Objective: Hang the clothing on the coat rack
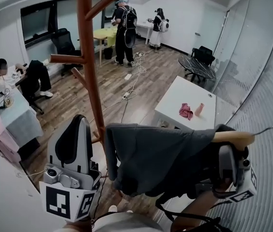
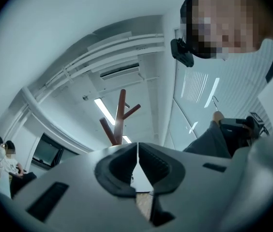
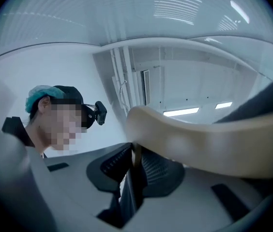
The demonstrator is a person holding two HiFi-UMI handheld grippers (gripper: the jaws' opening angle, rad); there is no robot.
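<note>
Clamps the right gripper (image 3: 134, 154) on the wooden hanger (image 1: 234, 138), jaws pinching its bar. Holds the dark grey shirt (image 1: 160, 158) draped on it, near, just right of the coat rack (image 1: 85, 57). Holds the left gripper (image 2: 137, 154) empty, jaws together, near left of the pole.

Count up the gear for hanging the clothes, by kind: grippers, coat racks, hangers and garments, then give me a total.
grippers: 2 (left gripper, right gripper)
coat rack: 1
wooden hanger: 1
grey garment: 1
total: 5
</note>
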